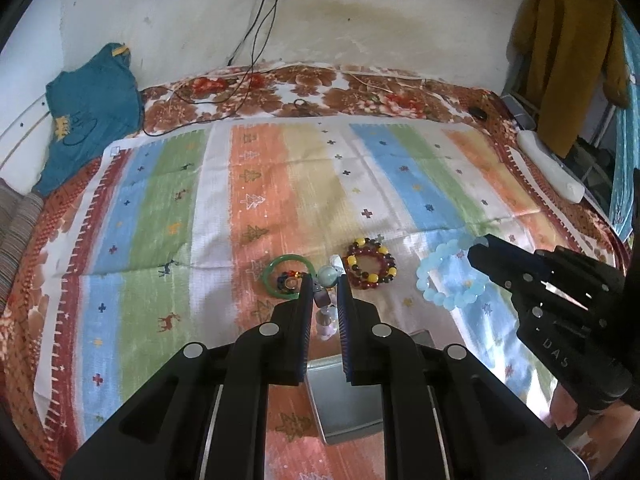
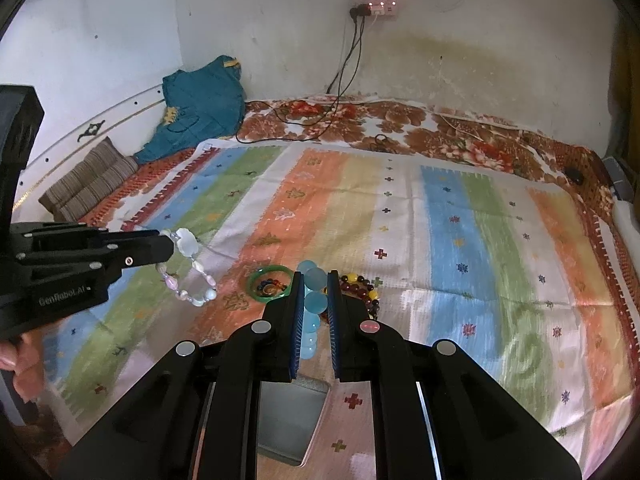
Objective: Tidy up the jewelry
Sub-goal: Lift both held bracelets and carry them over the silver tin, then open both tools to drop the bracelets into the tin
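striped cloth (image 1: pixel 304 184), both tools gripping bracelets

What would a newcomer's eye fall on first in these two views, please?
Probably the two lifted bracelets: the left tool pinches a pale mixed-bead bracelet that dangles above the striped cloth, and the right tool grips a light-blue bead bracelet. Between them, a green bangle and a red-and-yellow bead bracelet lie on the cloth.
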